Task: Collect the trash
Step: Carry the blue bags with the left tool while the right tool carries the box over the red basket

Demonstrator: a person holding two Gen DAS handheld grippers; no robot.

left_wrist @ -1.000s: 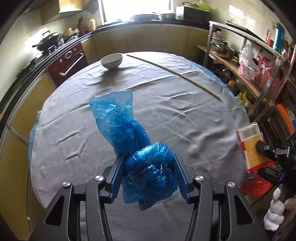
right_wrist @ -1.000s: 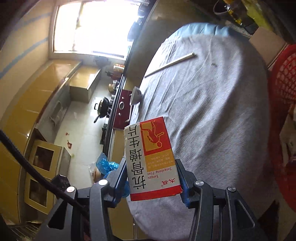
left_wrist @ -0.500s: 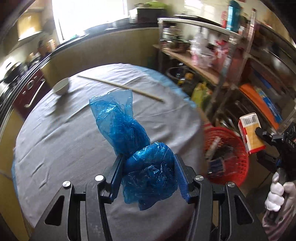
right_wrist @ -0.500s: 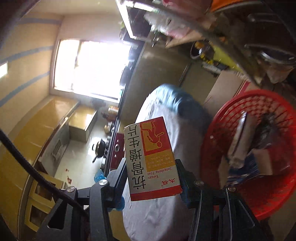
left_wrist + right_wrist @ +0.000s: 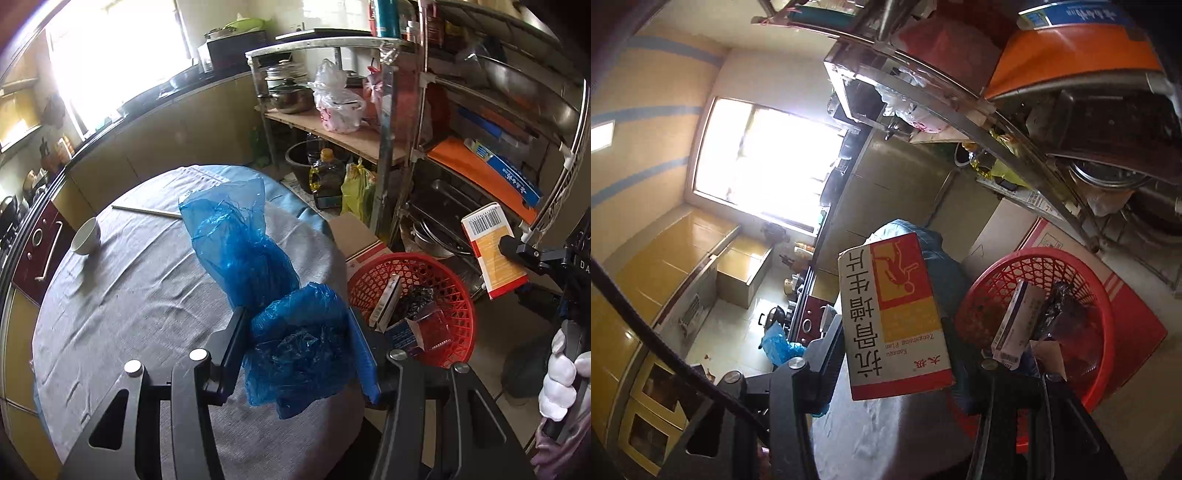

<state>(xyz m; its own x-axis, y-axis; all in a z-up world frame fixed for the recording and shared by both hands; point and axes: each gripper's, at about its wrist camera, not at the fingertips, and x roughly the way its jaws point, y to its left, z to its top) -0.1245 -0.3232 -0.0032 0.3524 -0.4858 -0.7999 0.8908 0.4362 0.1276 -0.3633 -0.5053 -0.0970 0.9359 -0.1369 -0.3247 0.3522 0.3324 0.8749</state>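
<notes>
Step in hand: carrying trash to the bin, nothing dropped yet. Left gripper point(image 5: 297, 345) has its fingers clamped on a crumpled blue plastic bag point(image 5: 258, 280), with most of the bag sticking out past the tips, above the tabletop point(image 5: 122, 306) edge. Right gripper point(image 5: 894, 354) has its fingers closed on the sides of a red, yellow and white carton point(image 5: 894, 317), held in the air just beside the red basket point(image 5: 1104, 332).

Basket sits on the floor next to the tabletop and already holds a few boxes and dark scraps. Next move, my read: bring each load over the basket opening, then open the fingers. The bag is light and may cling or drift past the rim.

Tabletop: round, grey cloth, carrying a white bowl point(image 5: 86, 236) and a long thin stick point(image 5: 146, 211). Room: kitchen with a bright window, yellow cabinets and a cluttered metal shelf rack point(image 5: 388, 155) behind the basket.
</notes>
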